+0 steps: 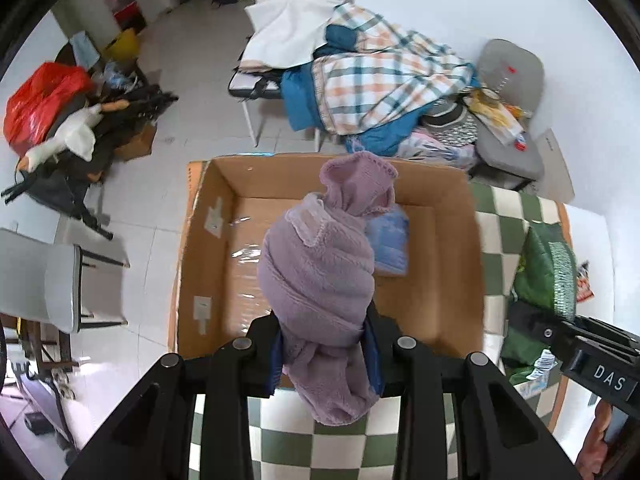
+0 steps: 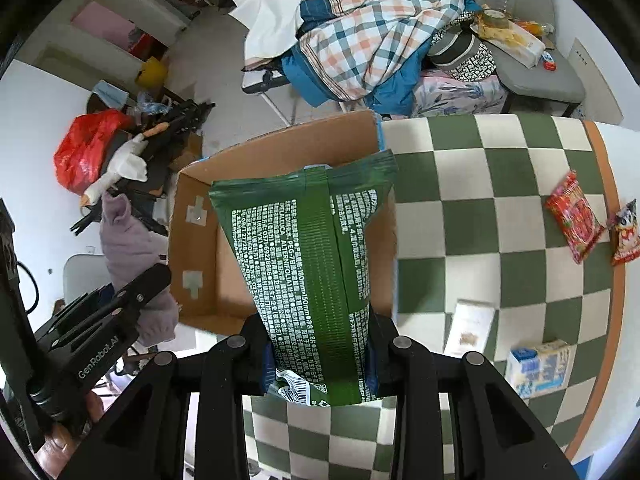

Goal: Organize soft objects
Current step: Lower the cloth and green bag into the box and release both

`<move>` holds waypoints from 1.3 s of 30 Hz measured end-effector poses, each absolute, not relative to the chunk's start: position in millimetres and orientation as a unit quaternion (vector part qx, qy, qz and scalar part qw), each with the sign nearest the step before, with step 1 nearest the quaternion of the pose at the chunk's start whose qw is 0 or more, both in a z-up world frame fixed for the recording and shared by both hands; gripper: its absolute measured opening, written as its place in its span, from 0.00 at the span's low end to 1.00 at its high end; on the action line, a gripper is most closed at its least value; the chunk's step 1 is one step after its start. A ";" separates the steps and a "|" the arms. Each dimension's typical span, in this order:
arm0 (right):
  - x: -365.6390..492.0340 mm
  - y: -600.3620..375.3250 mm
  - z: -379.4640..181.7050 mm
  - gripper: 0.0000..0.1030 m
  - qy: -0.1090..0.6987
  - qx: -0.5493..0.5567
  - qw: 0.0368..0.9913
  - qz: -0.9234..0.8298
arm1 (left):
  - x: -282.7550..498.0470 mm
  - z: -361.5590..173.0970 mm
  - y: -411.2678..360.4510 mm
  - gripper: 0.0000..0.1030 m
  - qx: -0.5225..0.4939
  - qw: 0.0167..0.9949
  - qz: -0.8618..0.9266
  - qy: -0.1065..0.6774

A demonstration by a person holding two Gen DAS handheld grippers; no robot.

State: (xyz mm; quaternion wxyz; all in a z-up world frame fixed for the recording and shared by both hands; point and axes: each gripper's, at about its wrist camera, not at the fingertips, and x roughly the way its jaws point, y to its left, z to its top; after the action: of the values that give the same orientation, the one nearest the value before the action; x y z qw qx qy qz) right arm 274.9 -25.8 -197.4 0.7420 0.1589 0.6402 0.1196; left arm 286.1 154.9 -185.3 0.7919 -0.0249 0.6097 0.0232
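Two grippers loaded at the box

Left gripper point(image 1: 324, 344): jaws closed on a lilac fleece bundle point(image 1: 320, 264), gripped near its lower end. The bundle stands up from the fingers, above the open cardboard box point(image 1: 200, 264). A folded blue cloth point(image 1: 390, 240) lies on the box floor, toward its right wall.

Right gripper point(image 2: 320, 354): jaws closed on a green packet point(image 2: 308, 264), gripped near its lower end with the barcode end below the fingers. The packet's upper part is in front of the box's right wall.

Box sits at the left edge of a green-and-white checked table point(image 2: 500, 216). On the table, well apart from the box: two red snack packets point(image 2: 574, 216), a white carton point(image 2: 470, 326), a blue-and-white pack point(image 2: 536, 366)
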 end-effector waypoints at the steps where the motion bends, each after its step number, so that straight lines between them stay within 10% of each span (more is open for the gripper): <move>1: 282.4 -17.9 -202.2 0.34 0.644 0.155 0.741 0.113 | 291.1 -190.5 162.6 0.29 -0.029 0.789 0.027 0.614; 31: 403.4 35.7 -331.0 0.36 0.696 0.086 0.713 0.004 | 404.7 -315.9 214.4 0.34 -0.046 0.693 0.019 0.719; 35: 404.4 35.4 -327.1 0.66 0.694 0.089 0.714 0.004 | 405.4 -313.1 216.1 0.55 -0.054 0.695 0.016 0.716; 39: 400.5 35.4 -315.5 0.70 0.685 0.086 0.724 0.006 | 399.9 -301.1 217.7 0.85 -0.062 0.709 0.008 0.703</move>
State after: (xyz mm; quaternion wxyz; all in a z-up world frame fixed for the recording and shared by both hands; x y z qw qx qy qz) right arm 400.5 35.4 -315.5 0.7238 0.0856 0.6847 0.0055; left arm 399.9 217.7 -301.1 0.7087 -0.0619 0.7028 0.0080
